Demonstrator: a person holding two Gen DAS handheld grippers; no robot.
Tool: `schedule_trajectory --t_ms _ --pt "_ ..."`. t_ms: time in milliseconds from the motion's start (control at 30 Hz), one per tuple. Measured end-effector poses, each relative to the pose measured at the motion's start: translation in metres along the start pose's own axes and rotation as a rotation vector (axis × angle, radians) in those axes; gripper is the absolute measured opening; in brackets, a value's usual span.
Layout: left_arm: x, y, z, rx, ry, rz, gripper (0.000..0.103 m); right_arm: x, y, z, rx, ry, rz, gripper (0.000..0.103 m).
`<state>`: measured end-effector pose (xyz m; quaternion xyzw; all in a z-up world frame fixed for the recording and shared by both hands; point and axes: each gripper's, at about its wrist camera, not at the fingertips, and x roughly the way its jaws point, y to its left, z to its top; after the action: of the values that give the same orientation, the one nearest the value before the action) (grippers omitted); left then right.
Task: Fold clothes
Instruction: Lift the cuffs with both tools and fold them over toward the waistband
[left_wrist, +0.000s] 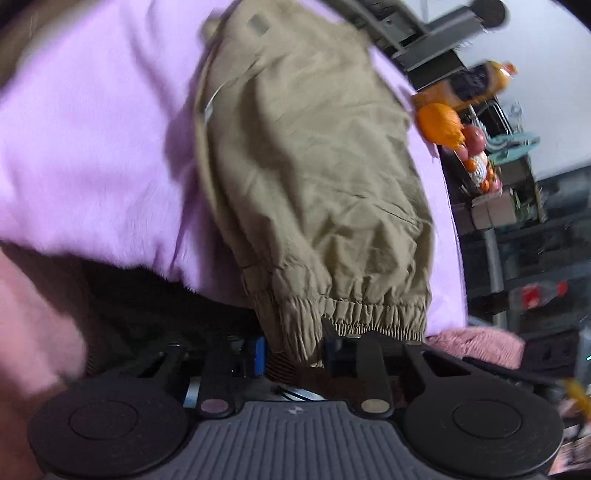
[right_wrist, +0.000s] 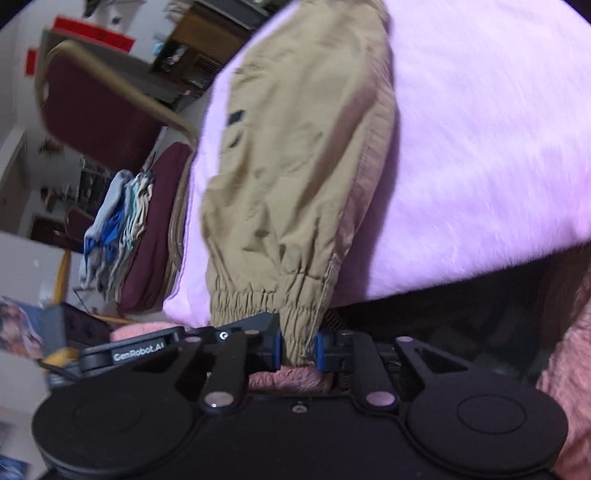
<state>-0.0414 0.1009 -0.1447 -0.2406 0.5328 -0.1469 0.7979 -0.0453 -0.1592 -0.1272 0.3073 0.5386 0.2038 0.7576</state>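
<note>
Both the left gripper (left_wrist: 294, 350) and "GenRobot.AI"-marked right gripper (right_wrist: 298, 350) clamp the khaki trousers' (left_wrist: 314, 177) cuffs

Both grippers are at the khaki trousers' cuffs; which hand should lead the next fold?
Probably right: the right gripper visibly pinches the khaki trousers at the cuff. The left gripper grips its cuff too, less clearly.

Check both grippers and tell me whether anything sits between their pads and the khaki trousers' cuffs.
Nothing visible does. The left gripper and the right gripper each already pinch an elastic cuff of the khaki trousers, which lie on the pink blanket.
</note>
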Motion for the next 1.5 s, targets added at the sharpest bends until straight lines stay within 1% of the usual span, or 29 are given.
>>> schedule_trajectory --t_ms 100,167,200,300,433,600,700,767,900,933,967,1000,1033,1067,1100,1133,1167,1200,1233,1267,1300,1333,1367,1433,1467,1500 --pt "-0.022 -0.025 -0.011 0.113 -0.069 0.070 0.019 -0.014 0.020 -0.006 -0.052 -0.023 -0.027 0.016" --pt "-0.030 -0.031 -0.014 0.137 -0.092 0.076 0.017 -0.026 0.027 -0.009 -0.073 -0.042 -0.026 0.015" --pt "-0.033 -0.032 -0.015 0.132 -0.098 0.066 0.017 -0.033 0.029 -0.010 -0.077 -0.050 -0.023 0.015" --pt "-0.046 -0.028 -0.014 0.089 -0.102 0.011 0.016 -0.049 0.027 -0.012 -0.035 -0.060 0.012 0.015" --pt "-0.058 -0.022 -0.005 -0.015 -0.115 -0.063 0.016 -0.060 0.018 -0.005 0.112 -0.045 0.104 0.015" --pt "-0.068 -0.035 0.017 -0.058 -0.164 -0.096 0.015 -0.062 0.013 0.011 0.304 -0.050 0.206 0.015" --pt "-0.063 -0.037 0.039 -0.077 -0.158 -0.097 0.015 -0.058 0.014 0.024 0.385 -0.060 0.228 0.015" --pt "-0.060 -0.042 0.058 -0.080 -0.168 -0.091 0.015 -0.052 0.016 0.036 0.418 -0.072 0.232 0.015" --pt "-0.054 -0.060 0.106 -0.014 -0.225 -0.054 0.019 -0.044 0.028 0.073 0.411 -0.132 0.235 0.016" --pt "-0.048 -0.067 0.122 0.017 -0.241 -0.033 0.021 -0.039 0.032 0.090 0.402 -0.155 0.225 0.016" --pt "-0.041 -0.072 0.140 0.055 -0.262 -0.004 0.031 -0.034 0.036 0.106 0.393 -0.177 0.216 0.019" --pt "-0.033 -0.078 0.160 0.100 -0.286 0.032 0.048 -0.028 0.041 0.124 0.375 -0.199 0.201 0.025" --pt "-0.030 -0.081 0.176 0.130 -0.312 0.074 0.052 -0.021 0.045 0.148 0.326 -0.220 0.171 0.029" --pt "-0.032 -0.083 0.188 0.151 -0.339 0.122 0.052 -0.016 0.050 0.169 0.282 -0.241 0.138 0.043" --pt "-0.035 -0.084 0.199 0.171 -0.366 0.169 0.053 -0.019 0.053 0.181 0.255 -0.259 0.102 0.052" --pt "-0.042 -0.083 0.205 0.194 -0.398 0.174 0.056 -0.021 0.057 0.193 0.228 -0.277 0.065 0.053" --pt "-0.055 -0.076 0.203 0.220 -0.437 0.149 0.072 -0.026 0.060 0.202 0.194 -0.297 0.035 0.056" --pt "-0.067 -0.066 0.198 0.239 -0.473 0.149 0.083 -0.035 0.064 0.202 0.134 -0.320 0.028 0.063" --pt "-0.078 -0.055 0.192 0.254 -0.505 0.166 0.084 -0.043 0.067 0.202 0.060 -0.334 0.017 0.066" --pt "-0.085 -0.041 0.186 0.266 -0.515 0.200 0.083 -0.050 0.068 0.202 -0.010 -0.346 0.001 0.067" --pt "-0.089 -0.025 0.180 0.275 -0.510 0.247 0.083 -0.057 0.067 0.202 -0.072 -0.358 -0.017 0.067" --pt "-0.089 -0.007 0.173 0.268 -0.481 0.295 0.082 -0.063 0.063 0.203 -0.121 -0.374 -0.027 0.067" --pt "-0.088 0.014 0.165 0.249 -0.436 0.342 0.079 -0.068 0.059 0.203 -0.170 -0.394 -0.038 0.067" --pt "-0.078 0.056 0.152 0.179 -0.312 0.430 0.073 -0.072 0.047 0.203 -0.282 -0.480 -0.077 0.067" --pt "-0.073 0.071 0.146 0.147 -0.259 0.462 0.070 -0.069 0.040 0.202 -0.331 -0.518 -0.102 0.067" --pt "-0.068 0.083 0.139 0.119 -0.215 0.485 0.069 -0.064 0.031 0.202 -0.370 -0.548 -0.126 0.066"
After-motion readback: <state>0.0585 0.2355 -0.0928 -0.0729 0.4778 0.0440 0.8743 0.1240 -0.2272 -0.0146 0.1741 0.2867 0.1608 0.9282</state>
